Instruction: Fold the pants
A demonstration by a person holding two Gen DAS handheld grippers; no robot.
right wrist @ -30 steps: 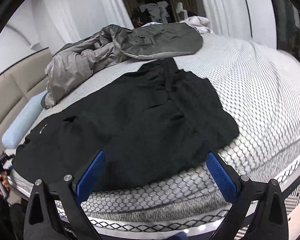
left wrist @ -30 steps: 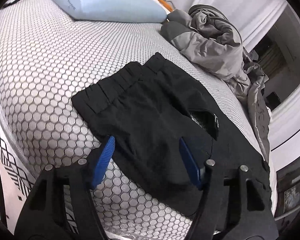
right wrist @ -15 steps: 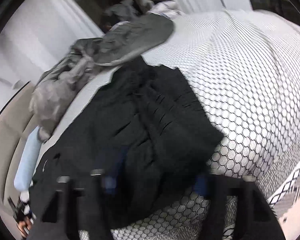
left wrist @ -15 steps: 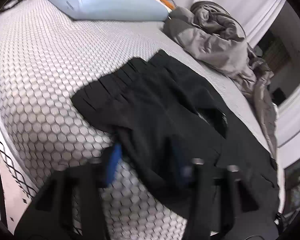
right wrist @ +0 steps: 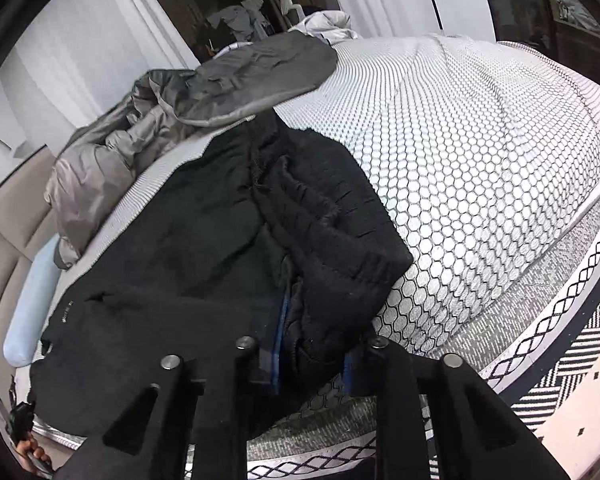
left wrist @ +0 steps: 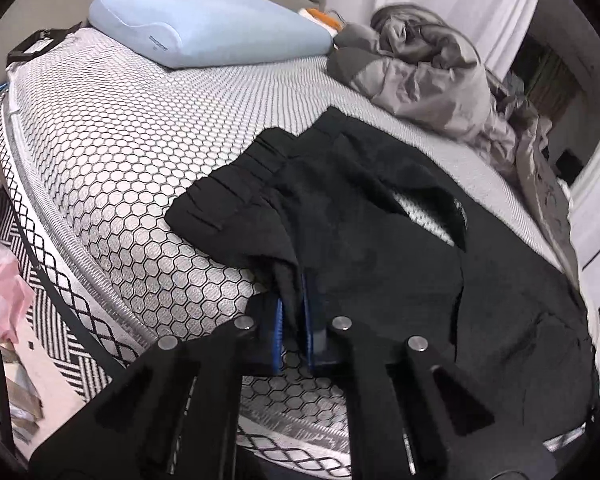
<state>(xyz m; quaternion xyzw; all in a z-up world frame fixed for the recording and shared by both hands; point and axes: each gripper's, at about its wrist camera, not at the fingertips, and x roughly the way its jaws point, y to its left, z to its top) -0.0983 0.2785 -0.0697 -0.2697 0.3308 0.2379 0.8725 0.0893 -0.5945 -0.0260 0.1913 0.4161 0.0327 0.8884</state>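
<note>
On the honeycomb-patterned mattress (left wrist: 112,152), black pants (left wrist: 360,216) lie spread near its front edge (waistband bunched), the left gripper (left wrist: 292,320) with jaws closing on a pinched fold, the right gripper (right wrist: 312,344) likewise closing on gathered fabric.

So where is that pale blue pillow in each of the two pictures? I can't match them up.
Left wrist view: the pale blue pillow lies at the top, left of centre, at the head of the bed.
Right wrist view: only one end of the pillow shows, at the far left edge, low down.
Shared landmark: the crumpled grey jacket beyond the black pants.
</note>
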